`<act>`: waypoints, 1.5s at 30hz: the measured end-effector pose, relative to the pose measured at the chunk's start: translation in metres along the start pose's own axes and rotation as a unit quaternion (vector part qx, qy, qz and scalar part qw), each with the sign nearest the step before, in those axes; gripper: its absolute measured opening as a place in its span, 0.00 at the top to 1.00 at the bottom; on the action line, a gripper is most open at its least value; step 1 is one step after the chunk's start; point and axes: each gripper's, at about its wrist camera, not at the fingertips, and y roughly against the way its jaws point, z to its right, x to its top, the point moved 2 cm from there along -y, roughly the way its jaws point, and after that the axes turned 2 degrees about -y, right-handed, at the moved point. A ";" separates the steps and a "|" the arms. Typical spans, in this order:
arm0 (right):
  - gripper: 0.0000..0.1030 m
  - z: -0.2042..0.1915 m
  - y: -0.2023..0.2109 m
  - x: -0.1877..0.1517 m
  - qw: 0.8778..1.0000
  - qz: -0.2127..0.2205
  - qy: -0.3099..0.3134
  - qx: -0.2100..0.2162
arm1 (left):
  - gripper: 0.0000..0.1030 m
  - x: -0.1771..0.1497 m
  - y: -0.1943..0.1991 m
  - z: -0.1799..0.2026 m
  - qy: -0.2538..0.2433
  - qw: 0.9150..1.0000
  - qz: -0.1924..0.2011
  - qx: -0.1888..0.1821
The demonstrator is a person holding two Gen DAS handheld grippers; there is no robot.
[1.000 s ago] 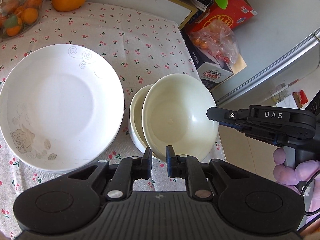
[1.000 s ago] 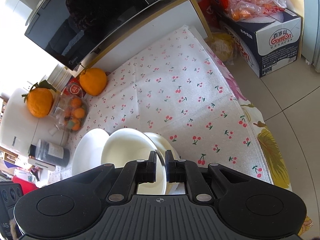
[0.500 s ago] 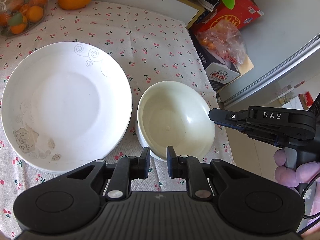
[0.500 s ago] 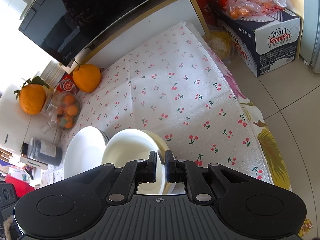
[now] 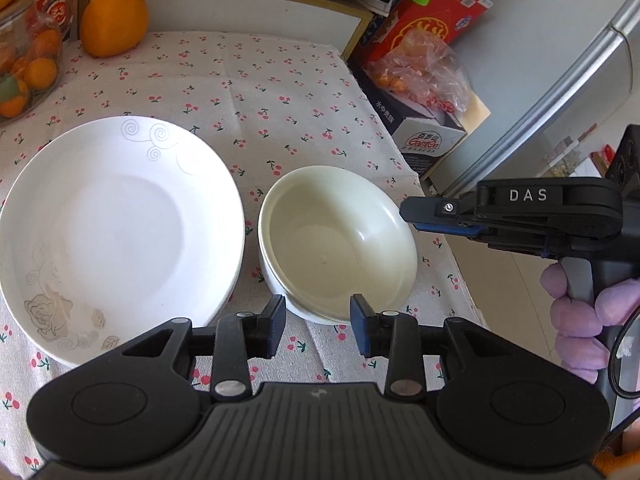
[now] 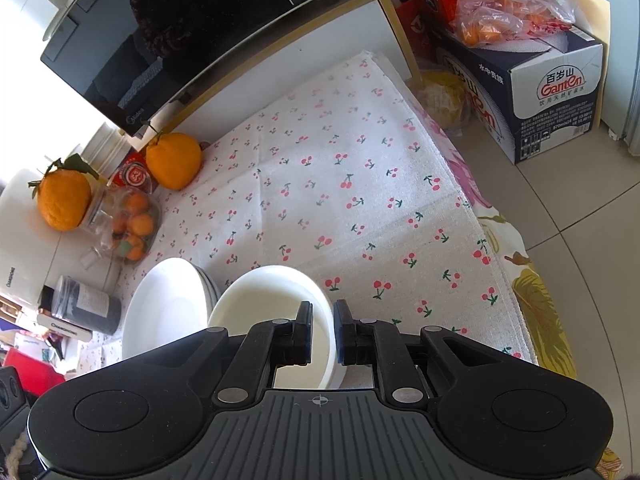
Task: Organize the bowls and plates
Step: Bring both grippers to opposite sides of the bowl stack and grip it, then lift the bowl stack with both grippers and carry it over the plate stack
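On the cherry cloth: a cream bowl [image 5: 336,240] sits nested in a second bowl, mouth up, just beside a white plate [image 5: 116,236] that tops a short stack; the bowl stack stands near the table's right edge.
Left gripper [image 5: 318,324]: its jaws have just been opening and now stand moderately apart on either side of the bowl's near rim; the pads do not press on it, so nothing is held.
Right gripper [image 6: 323,330]: its jaws have also just been opening, to a narrow gap; the far rim runs between them, and no pad looks pressed on it, so I judge the bowl let go.
Step in hand: judged as letting the top bowl settle into the one under it.
Doing it well: finish opening both pairs before drawing away; pull each gripper back along its own fingers, outward from the rim, so no pad hooks the lip and tips or drags the stack toward the table edge.
Check: the top bowl looks seated level, its rim close over the lower rim all round the near side.
Bowl's direction: opening faces straight up; being round, it has no long axis across the table, and its only axis runs vertical through the centre.
Risk: the stack is close to the cloth's edge, so a sideways nudge matters.
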 end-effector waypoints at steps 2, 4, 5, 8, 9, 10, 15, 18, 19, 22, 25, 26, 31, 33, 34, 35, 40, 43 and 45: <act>0.54 0.003 0.001 -0.001 1.000 0.008 0.012 0.002 | 0.52 -0.004 0.001 0.006 -0.038 0.999 0.007 -0.003; 0.42 0.004 0.004 -0.004 0.999 0.020 0.039 -0.006 | 0.41 -0.010 0.003 0.011 -0.080 0.997 0.017 0.002; 0.41 0.005 0.005 -0.004 0.999 0.024 0.047 -0.008 | 0.39 -0.013 0.003 0.013 -0.097 0.995 0.020 0.004; 0.35 0.010 0.009 -0.008 0.997 0.035 0.063 -0.006 | 0.30 -0.022 0.001 0.016 -0.131 0.991 0.027 0.002; 0.29 0.011 0.010 -0.009 0.997 0.041 0.067 -0.004 | 0.27 -0.024 0.001 0.016 -0.139 0.990 0.032 0.001; 0.28 0.012 0.012 -0.011 0.996 0.047 0.075 -0.001 | 0.24 -0.027 0.000 0.017 -0.150 0.988 0.038 0.000; 0.25 0.014 0.009 -0.020 0.993 0.054 0.104 0.016 | 0.15 -0.039 -0.007 0.021 -0.176 0.982 0.063 0.015; 0.24 0.014 0.004 -0.024 0.992 0.053 0.113 0.027 | 0.13 -0.044 -0.013 0.022 -0.184 0.980 0.075 0.020; 0.24 0.014 0.002 -0.026 0.992 0.053 0.111 0.031 | 0.12 -0.045 -0.015 0.022 -0.186 0.979 0.080 0.022; 0.24 0.017 -0.003 -0.026 0.993 0.056 0.099 0.038 | 0.11 -0.046 -0.021 0.027 -0.199 0.975 0.090 0.045; 0.24 0.018 -0.009 -0.025 0.994 0.055 0.087 0.037 | 0.11 -0.043 -0.026 0.031 -0.203 0.972 0.102 0.060; 0.24 0.019 -0.011 -0.024 0.994 0.055 0.082 0.037 | 0.11 -0.042 -0.028 0.032 -0.200 0.973 0.102 0.060; 0.25 0.021 -0.023 -0.021 0.997 0.046 0.049 0.041 | 0.09 -0.037 -0.036 0.035 -0.194 0.973 0.107 0.069; 0.25 0.022 -0.026 -0.020 0.998 0.042 0.038 0.042 | 0.10 -0.036 -0.038 0.034 -0.194 0.973 0.103 0.073; 0.25 0.022 -0.027 -0.019 0.998 0.041 0.033 0.045 | 0.11 -0.035 -0.040 0.034 -0.195 0.973 0.099 0.075; 0.25 0.023 -0.028 -0.018 0.998 0.041 0.028 0.047 | 0.11 -0.034 -0.042 0.034 -0.197 0.973 0.097 0.077; 0.39 0.025 -0.032 -0.014 0.998 0.044 0.007 0.053 | 0.12 -0.034 -0.044 0.035 -0.203 0.970 0.098 0.086; 0.56 0.025 -0.034 -0.014 0.998 0.041 0.000 0.057 | 0.15 -0.033 -0.044 0.034 -0.204 0.970 0.100 0.091; 0.66 0.024 -0.036 -0.014 0.998 0.036 0.001 0.058 | 0.17 -0.032 -0.043 0.033 -0.205 0.969 0.099 0.093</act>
